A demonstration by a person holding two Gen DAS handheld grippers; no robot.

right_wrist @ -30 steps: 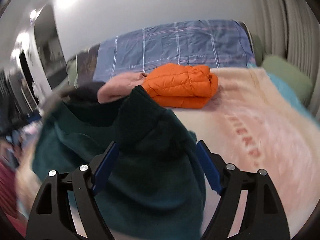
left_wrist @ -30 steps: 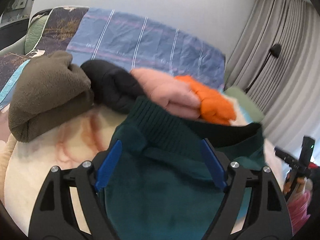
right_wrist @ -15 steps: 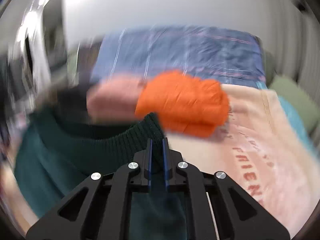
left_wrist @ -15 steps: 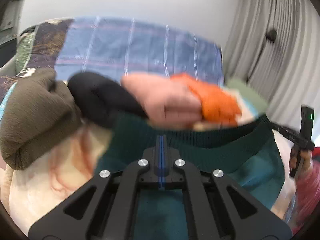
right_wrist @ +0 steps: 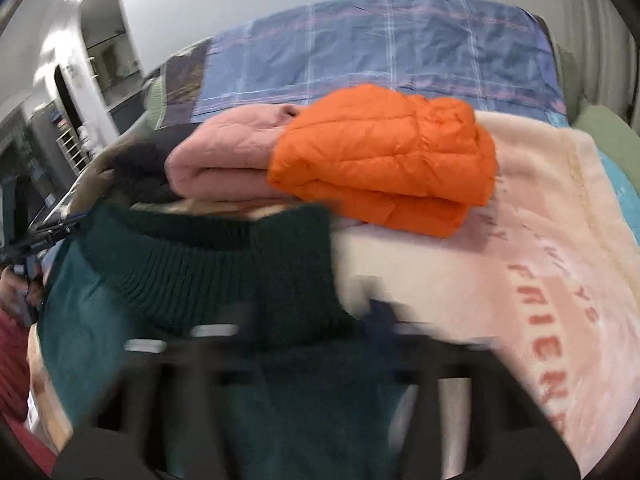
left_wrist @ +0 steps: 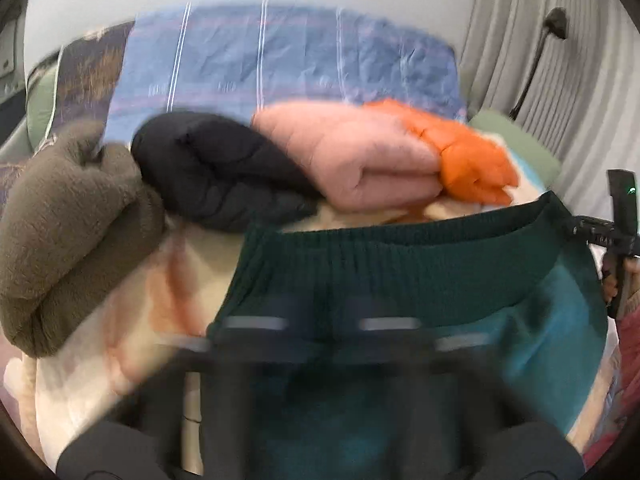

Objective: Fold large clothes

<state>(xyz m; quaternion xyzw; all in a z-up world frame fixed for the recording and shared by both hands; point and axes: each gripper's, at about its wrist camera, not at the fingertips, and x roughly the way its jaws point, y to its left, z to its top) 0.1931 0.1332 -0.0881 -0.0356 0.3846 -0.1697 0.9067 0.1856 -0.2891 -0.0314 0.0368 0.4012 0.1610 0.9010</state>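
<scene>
left gripper [left_wrist: 320, 320]: angled down, jaws clamped on ribbed hem of green sweater [left_wrist: 420, 264] | right gripper [right_wrist: 304, 332]: angled down, blurred, jaws opening, hem corner between them | sweater spans both, ahead of the jaws.

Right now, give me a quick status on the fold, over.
Left gripper shut on green sweater ribbed hem. Right gripper jaws opening, hem fabric between them. Folded orange jacket and pink garment lie just beyond.
</scene>
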